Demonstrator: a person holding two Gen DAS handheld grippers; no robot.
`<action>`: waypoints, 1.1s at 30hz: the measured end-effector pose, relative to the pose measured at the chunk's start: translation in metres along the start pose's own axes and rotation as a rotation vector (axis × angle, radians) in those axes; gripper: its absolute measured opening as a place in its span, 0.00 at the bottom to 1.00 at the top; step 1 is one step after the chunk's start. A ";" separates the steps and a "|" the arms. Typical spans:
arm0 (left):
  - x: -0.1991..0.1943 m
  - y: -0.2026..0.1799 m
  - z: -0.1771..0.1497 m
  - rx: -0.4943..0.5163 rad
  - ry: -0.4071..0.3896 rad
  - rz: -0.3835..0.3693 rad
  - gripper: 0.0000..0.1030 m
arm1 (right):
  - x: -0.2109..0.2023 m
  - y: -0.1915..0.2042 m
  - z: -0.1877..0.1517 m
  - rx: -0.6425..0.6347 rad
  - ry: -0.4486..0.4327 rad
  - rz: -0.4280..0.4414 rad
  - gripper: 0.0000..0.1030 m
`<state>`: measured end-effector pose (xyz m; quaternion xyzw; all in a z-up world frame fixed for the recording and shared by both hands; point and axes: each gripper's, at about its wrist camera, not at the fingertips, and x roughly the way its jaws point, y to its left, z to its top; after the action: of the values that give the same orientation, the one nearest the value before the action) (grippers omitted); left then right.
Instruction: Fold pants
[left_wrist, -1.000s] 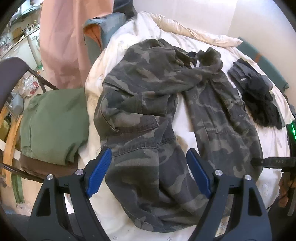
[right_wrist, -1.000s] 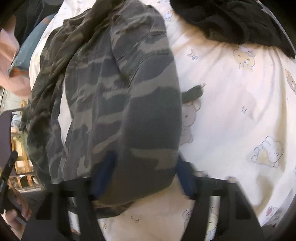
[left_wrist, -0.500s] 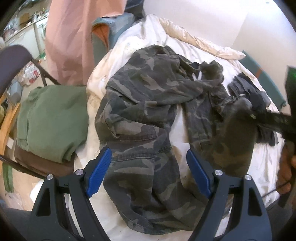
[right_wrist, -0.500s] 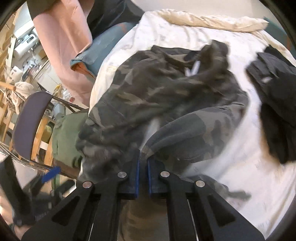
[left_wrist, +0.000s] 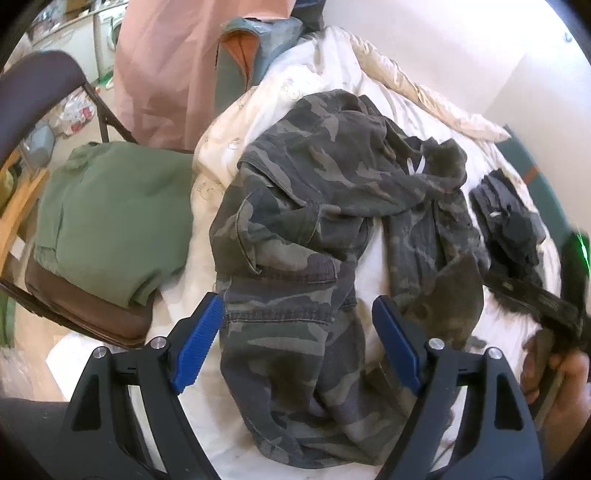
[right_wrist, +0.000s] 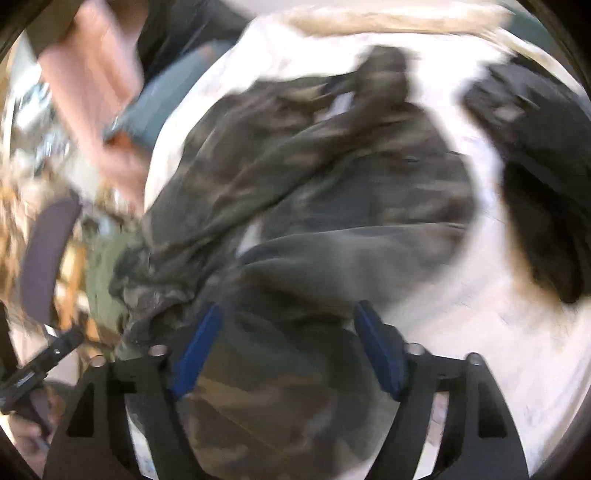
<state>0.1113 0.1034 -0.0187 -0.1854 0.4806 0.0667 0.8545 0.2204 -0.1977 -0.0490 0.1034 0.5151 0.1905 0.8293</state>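
Observation:
Camouflage pants lie crumpled on a white bed sheet, waist toward me and one leg doubled back on itself at the right. My left gripper hovers open above the waist part, its blue pads clear of the cloth. In the blurred right wrist view, the jaws of my right gripper are opening wide. The pants show beneath and between them, and the pads do not press on the cloth. In the left wrist view, that right gripper's black body and the hand holding it sit at the right edge.
A black garment lies on the sheet to the right of the pants. A folded green garment rests on a chair left of the bed. Pink cloth and a blue-orange cushion stand at the bed's far left.
Half a second ago my right gripper was shut on the pant leg and lifting it; now its jaws stand apart and the leg lies doubled over. The left gripper shifted slightly and rolled.

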 end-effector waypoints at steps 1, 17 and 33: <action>0.000 0.000 0.000 -0.006 0.003 -0.005 0.78 | -0.006 -0.015 -0.005 0.042 -0.007 -0.024 0.78; 0.014 -0.012 -0.012 0.088 0.005 0.087 0.78 | 0.026 -0.017 -0.080 0.004 0.121 -0.217 0.13; -0.012 -0.029 -0.019 0.166 -0.070 0.051 0.78 | -0.163 -0.017 -0.189 0.213 0.135 -0.299 0.16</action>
<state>0.0985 0.0699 -0.0103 -0.0992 0.4591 0.0548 0.8811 -0.0097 -0.2869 -0.0069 0.1000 0.5964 0.0163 0.7963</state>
